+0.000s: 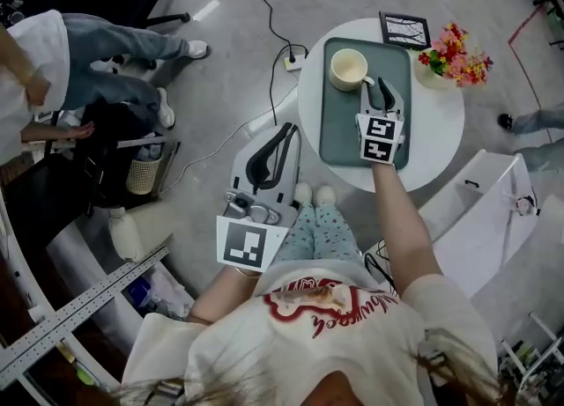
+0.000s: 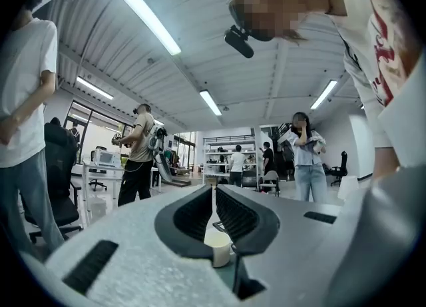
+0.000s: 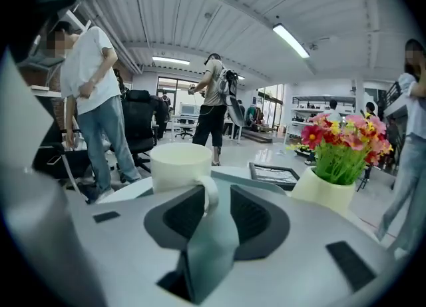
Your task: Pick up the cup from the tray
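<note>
A cream cup (image 1: pixel 348 68) stands upright at the far end of a grey-green tray (image 1: pixel 339 131) on a round white table (image 1: pixel 441 131). My right gripper (image 1: pixel 379 85) reaches over the tray and is open just right of the cup. In the right gripper view the cup (image 3: pixel 180 166) is close ahead and its handle (image 3: pixel 212 192) lies in the gap beside the left jaw; the pads do not press on it. My left gripper (image 1: pixel 289 129) is held off the table near the person's lap, jaws shut with nothing between them; below its jaws the left gripper view shows the cup (image 2: pixel 218 249).
A white pot of red and yellow flowers (image 1: pixel 454 56) and a dark picture frame (image 1: pixel 404 29) stand on the table beyond the tray. A power strip (image 1: pixel 293 62) with cables lies on the floor. People stand at the left; a white box (image 1: pixel 493 210) stands right.
</note>
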{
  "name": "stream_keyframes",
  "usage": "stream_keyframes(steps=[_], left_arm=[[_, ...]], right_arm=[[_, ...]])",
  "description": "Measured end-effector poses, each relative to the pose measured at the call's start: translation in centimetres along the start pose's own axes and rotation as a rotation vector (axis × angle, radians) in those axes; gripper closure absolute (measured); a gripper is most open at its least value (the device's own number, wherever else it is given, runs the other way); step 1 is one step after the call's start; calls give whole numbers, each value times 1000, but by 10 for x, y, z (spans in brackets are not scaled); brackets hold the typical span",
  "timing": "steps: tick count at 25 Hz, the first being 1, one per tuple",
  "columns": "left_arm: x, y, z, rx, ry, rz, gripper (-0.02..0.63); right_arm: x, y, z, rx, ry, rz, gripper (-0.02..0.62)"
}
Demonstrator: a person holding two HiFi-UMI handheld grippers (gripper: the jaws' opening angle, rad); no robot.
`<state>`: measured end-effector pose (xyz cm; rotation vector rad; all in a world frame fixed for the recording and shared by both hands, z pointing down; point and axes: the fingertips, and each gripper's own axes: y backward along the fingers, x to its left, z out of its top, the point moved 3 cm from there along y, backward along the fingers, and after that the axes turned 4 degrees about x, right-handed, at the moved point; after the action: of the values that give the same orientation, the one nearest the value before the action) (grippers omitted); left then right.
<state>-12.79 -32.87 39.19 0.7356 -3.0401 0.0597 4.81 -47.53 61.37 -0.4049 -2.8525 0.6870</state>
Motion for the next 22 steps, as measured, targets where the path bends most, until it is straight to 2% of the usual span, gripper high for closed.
stream_keyframes(steps=[4,6,13,19,22], left_arm=[[7,0,-2,7,0,11,580],[11,1,-5,19,-2,16,580],[24,-6,-2,19,-9,20,580],[21,-18,24,-38,-28,-5,580],[20,-16,33,-39,-40,-13,580]], right_arm=[[-6,-16,1,-19,-4,-7,476],[-6,-21,1,-29,4,10,535],[-6,-10,19,-3,-42,-9,546],[-5,46,83,-75,-60,46,551],[-3,83,121,-123,-66,85,551]])
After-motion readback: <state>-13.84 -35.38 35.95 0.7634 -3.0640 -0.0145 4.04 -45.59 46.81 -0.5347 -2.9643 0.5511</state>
